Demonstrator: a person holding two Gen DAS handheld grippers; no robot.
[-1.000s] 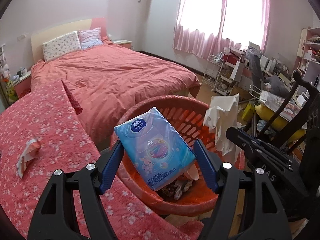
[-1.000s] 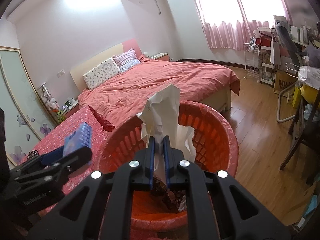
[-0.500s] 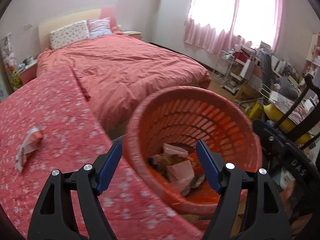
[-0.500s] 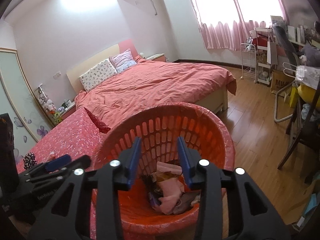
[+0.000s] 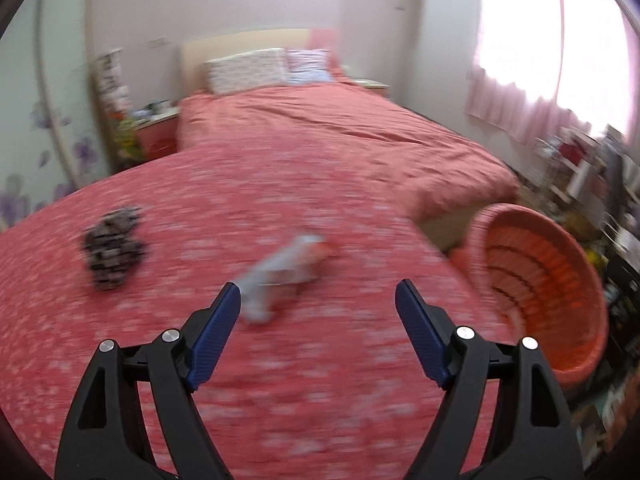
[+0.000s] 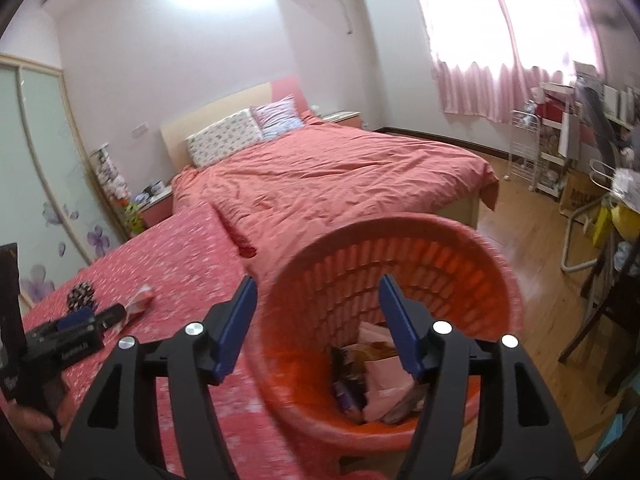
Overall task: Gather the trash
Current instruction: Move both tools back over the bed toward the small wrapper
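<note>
My left gripper (image 5: pixel 318 292) hovers over the pink flowered tabletop (image 5: pixel 320 392), jaws opening with nothing between them. Just beyond its left fingertip lies a crumpled white and red wrapper (image 5: pixel 284 272), blurred. A dark crumpled lump (image 5: pixel 112 248) sits further left. The orange basket (image 5: pixel 540 280) stands off the table's right edge. In the right wrist view my right gripper (image 6: pixel 317 284) hangs above the basket (image 6: pixel 360 264), jaws opening and empty, with mixed trash (image 6: pixel 380 376) at the bottom. The left gripper (image 6: pixel 80 326), wrapper (image 6: pixel 140 298) and dark lump (image 6: pixel 82 294) show at the left there.
A bed with a salmon cover (image 6: pixel 328 176) fills the space behind the table. Wooden floor (image 6: pixel 528 248) runs to the right, with a wire rack (image 6: pixel 532 148), cluttered shelves and a dark chair (image 6: pixel 600 320). A hand (image 6: pixel 28 428) holds the left gripper's handle.
The blue tissue pack left the left gripper, which swung left from the basket to the tabletop. The right gripper released its white tissue and opened wide; the basket holds more trash.
</note>
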